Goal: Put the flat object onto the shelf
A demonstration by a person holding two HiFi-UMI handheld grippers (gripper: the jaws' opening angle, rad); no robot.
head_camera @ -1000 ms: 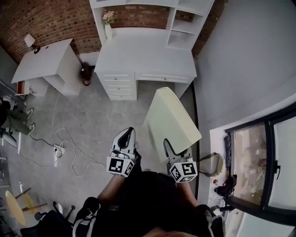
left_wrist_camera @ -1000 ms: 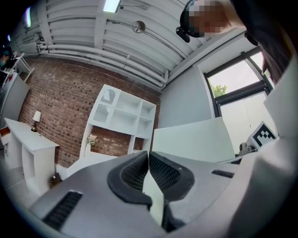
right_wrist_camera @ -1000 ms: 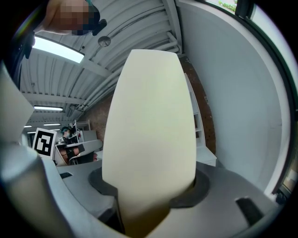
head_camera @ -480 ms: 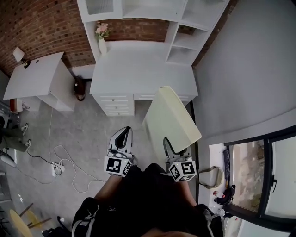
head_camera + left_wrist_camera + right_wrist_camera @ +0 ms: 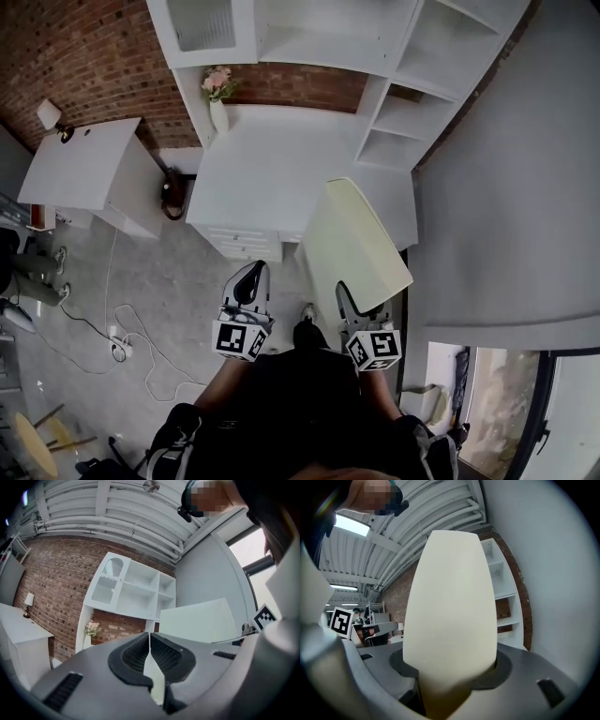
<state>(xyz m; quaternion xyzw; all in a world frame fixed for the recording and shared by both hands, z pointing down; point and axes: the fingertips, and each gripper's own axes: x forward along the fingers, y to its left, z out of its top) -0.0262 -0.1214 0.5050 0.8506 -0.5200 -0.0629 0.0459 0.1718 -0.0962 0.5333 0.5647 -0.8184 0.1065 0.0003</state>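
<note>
A pale cream flat cushion-like slab (image 5: pixel 354 255) stands up out of my right gripper (image 5: pixel 364 316), whose jaws are shut on its lower edge; in the right gripper view the slab (image 5: pixel 451 606) fills the middle. My left gripper (image 5: pixel 246 291) hangs beside it at the left, jaws shut with nothing between them (image 5: pixel 149 645). Ahead stands a white desk (image 5: pixel 272 164) with a white shelf unit (image 5: pixel 412 103) above it, its open compartments at the right; the same shelf unit (image 5: pixel 133 590) shows in the left gripper view.
A white vase of pink flowers (image 5: pixel 217 94) stands at the desk's back left against the brick wall (image 5: pixel 84 47). A second white table (image 5: pixel 80 164) with a small lamp (image 5: pixel 52 114) is at the left. Cables and a power strip (image 5: pixel 117 330) lie on the grey floor. A grey wall (image 5: pixel 525 216) runs close on the right.
The desk and shelf unit have drawn nearer and the shelf compartments have come into view. Both grippers keep their places; the slab stays held in the right one.
</note>
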